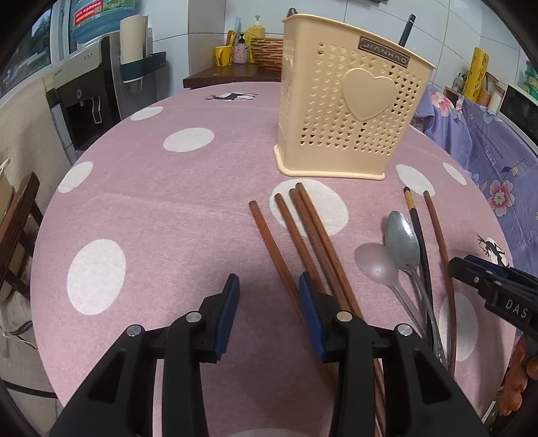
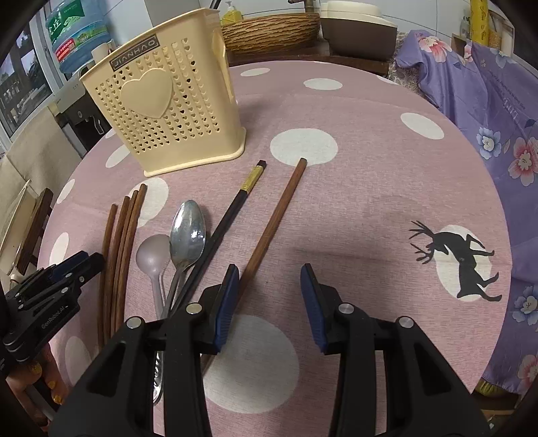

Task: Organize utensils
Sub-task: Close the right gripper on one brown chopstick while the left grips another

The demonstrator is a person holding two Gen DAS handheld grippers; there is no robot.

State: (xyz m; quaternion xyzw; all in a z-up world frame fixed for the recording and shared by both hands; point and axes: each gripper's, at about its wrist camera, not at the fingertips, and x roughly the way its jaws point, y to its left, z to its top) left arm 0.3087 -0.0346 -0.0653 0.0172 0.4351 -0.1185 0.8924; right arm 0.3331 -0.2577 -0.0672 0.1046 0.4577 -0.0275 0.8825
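A cream perforated utensil holder [image 1: 349,101] [image 2: 168,111] stands upright at the back of the pink dotted table. Several brown wooden chopsticks [image 1: 302,242] [image 2: 121,248] lie in front of it. Beside them lie a steel spoon [image 1: 403,242] [image 2: 186,232], a pale plastic spoon [image 1: 378,265] [image 2: 151,255], a black chopstick [image 1: 418,232] [image 2: 225,222] and one more brown chopstick [image 1: 440,235] [image 2: 272,222]. My left gripper [image 1: 269,289] is open and empty, just left of the chopstick bundle. My right gripper [image 2: 270,279] is open and empty, just right of the lone brown chopstick.
A water dispenser [image 1: 87,94] stands beyond the table's left edge. A purple floral cloth [image 2: 497,111] covers furniture on the right. A woven basket [image 2: 269,30] and bottles sit on a wooden counter behind the table [image 2: 370,188]. A wooden chair [image 1: 16,228] stands at the left.
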